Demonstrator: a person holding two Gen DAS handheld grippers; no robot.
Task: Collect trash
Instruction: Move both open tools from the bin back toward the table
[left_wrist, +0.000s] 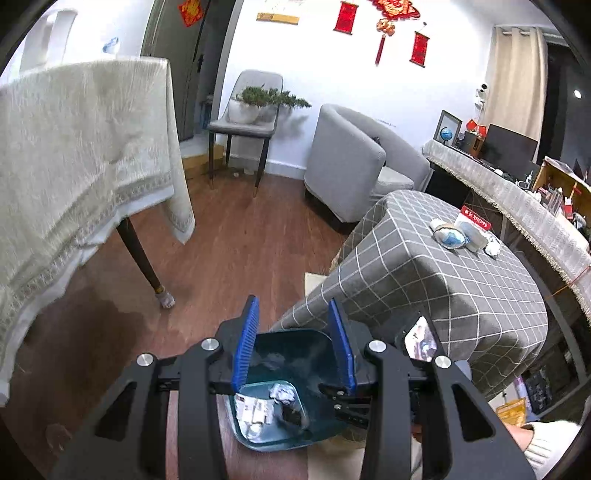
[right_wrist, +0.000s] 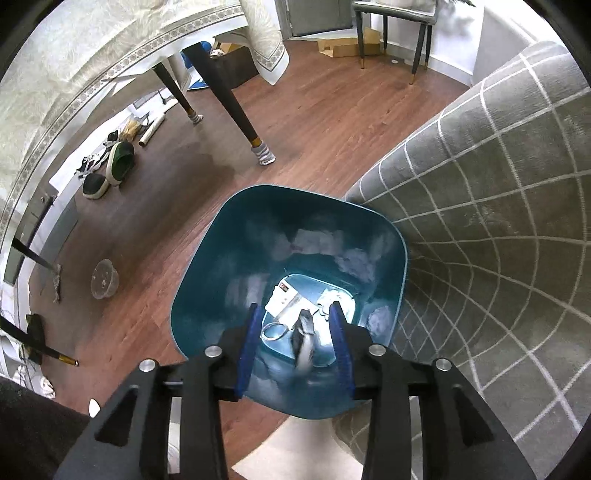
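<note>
While you hold both tools over the teal trash bin (right_wrist: 207, 280), your right hand-held gripper (right_wrist: 295, 325) has its blue fingers spread wide with nothing between them. A dark, blurred scrap (right_wrist: 304, 347) shows below that gap, inside the bin; whether it rests on the bottom you cannot tell. A white packet (right_wrist: 282, 301), a crumpled tissue (right_wrist: 327, 299) and a clear ring (right_wrist: 273, 331) lie on the bin floor. Your left hand-held gripper (left_wrist: 293, 343) is likewise spread and empty above the same bin (left_wrist: 295, 343), which stands on the wooden floor (left_wrist: 236, 240) just beside the bench (left_wrist: 443, 280) draped in grey checked cloth. More trash (left_wrist: 463, 232) sits on top of that bench.
</note>
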